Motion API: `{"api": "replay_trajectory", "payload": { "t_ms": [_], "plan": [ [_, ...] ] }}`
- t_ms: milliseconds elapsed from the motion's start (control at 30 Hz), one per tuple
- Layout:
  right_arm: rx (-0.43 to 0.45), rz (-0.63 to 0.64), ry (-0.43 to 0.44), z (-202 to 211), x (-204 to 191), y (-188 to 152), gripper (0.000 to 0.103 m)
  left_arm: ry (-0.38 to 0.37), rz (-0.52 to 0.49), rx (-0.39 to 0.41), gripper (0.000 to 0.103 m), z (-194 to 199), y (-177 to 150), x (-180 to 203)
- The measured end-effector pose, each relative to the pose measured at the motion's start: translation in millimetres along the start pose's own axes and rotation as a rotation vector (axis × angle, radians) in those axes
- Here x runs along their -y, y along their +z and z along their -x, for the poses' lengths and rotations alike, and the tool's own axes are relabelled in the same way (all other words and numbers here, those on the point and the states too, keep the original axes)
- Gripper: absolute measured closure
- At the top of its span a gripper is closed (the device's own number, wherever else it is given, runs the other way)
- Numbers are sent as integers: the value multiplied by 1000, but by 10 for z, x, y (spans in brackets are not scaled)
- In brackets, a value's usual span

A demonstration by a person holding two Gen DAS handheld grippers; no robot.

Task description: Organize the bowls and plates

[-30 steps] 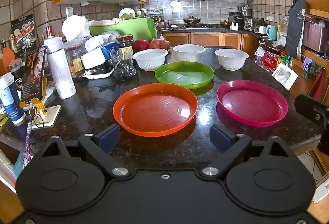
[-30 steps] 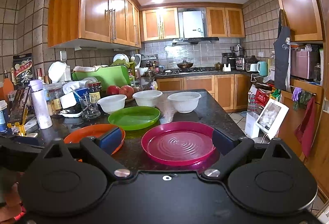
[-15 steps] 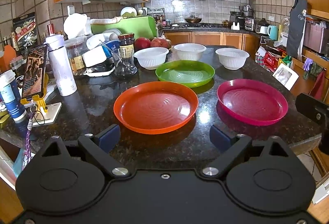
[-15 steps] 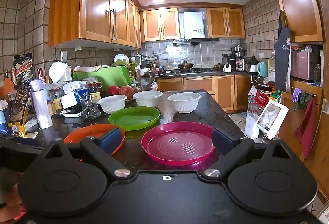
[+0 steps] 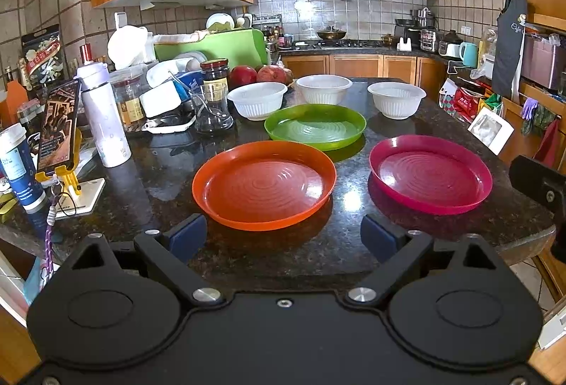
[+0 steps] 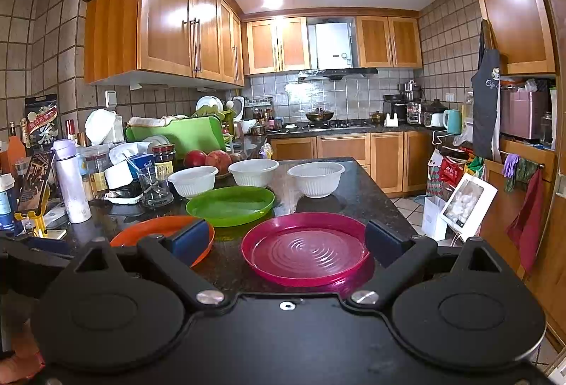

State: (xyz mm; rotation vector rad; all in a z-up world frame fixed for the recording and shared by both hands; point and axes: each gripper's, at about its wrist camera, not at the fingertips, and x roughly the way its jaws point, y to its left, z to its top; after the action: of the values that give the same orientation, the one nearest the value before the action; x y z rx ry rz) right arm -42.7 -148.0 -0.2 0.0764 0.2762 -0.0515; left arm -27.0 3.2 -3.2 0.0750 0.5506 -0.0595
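Three plates lie on the dark granite counter: an orange plate nearest the left gripper, a pink plate to its right, a green plate behind them. Three white ribbed bowls stand in a row behind the plates. My left gripper is open and empty, just short of the orange plate. My right gripper is open and empty, in front of the pink plate; the orange plate and green plate lie to its left.
The counter's left side is crowded: a white bottle, a phone on a yellow stand, jars, a glass, a blue tube. Red fruit and a green dish rack sit behind. The counter's right edge drops to the floor.
The left wrist view has shifted very slightly toward the plates. The right wrist view is the same. Nothing on the counter has moved.
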Motion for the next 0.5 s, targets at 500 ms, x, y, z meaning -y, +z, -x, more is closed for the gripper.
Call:
{"api": "replay_trajectory", "payload": {
  "t_ms": [500],
  "plan": [
    [-1,-3,5,-19,1,3,4,0,-3,-3,9,-4,17,47]
  ]
}}
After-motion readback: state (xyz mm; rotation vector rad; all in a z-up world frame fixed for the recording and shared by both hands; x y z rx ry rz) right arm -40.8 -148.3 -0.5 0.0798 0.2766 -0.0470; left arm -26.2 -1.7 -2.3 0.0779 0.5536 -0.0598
